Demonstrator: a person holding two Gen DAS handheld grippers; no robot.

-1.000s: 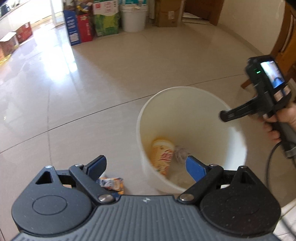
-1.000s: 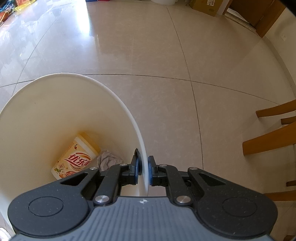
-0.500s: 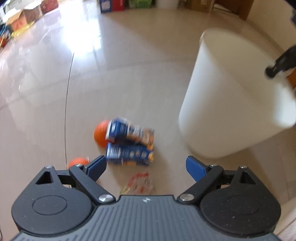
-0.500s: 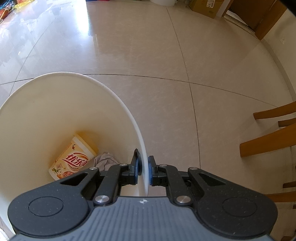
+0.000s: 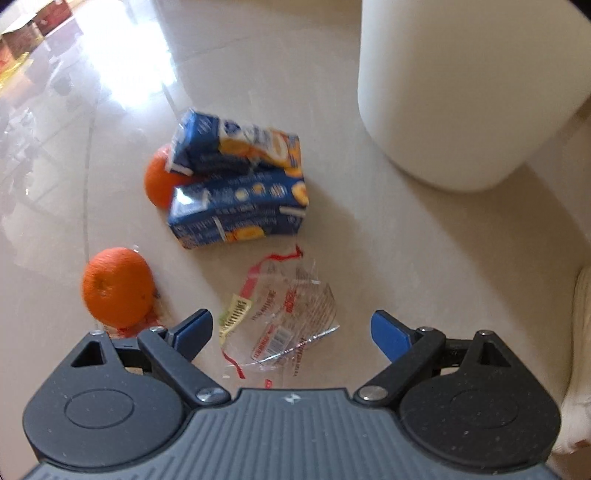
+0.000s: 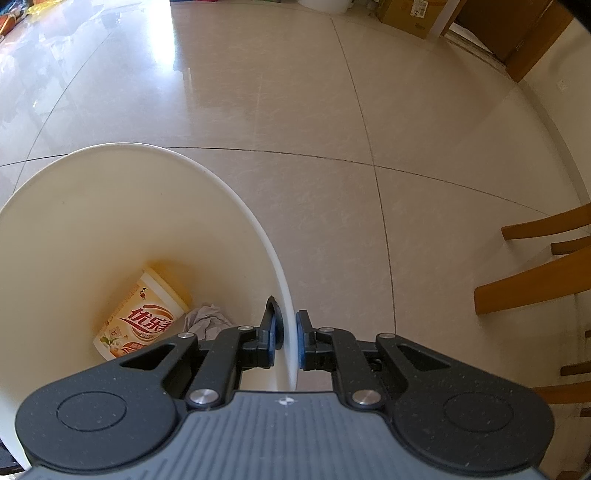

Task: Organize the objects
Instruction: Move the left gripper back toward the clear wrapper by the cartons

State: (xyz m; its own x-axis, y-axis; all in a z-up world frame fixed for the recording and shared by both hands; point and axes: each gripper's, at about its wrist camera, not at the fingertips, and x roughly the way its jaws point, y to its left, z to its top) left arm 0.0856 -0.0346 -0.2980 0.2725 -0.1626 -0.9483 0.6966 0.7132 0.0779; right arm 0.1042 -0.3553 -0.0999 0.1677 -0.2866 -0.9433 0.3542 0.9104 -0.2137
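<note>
My left gripper (image 5: pixel 291 332) is open and empty, low over a crumpled clear plastic wrapper (image 5: pixel 284 317) on the floor. Beyond it lie two blue juice cartons (image 5: pixel 236 210), one stacked on the other, with an orange (image 5: pixel 160 181) behind them and another orange (image 5: pixel 116 286) at the left. The white bucket (image 5: pixel 461 85) stands at the upper right. My right gripper (image 6: pixel 289 339) is shut on the white bucket's rim (image 6: pixel 284 295). Inside the bucket lie a yellow drink cup (image 6: pixel 142 317) and a crumpled grey tissue (image 6: pixel 207 321).
Wooden chair legs (image 6: pixel 535 280) stand at the right of the right wrist view. A cardboard box (image 6: pixel 410 14) and a wooden door (image 6: pixel 517 37) are far back. Boxes (image 5: pixel 22 44) sit at the far left of the tiled floor.
My left gripper swung away from the bucket's mouth and came down toward the wrapper, cartons and oranges on the floor. My right gripper kept its hold on the rim.
</note>
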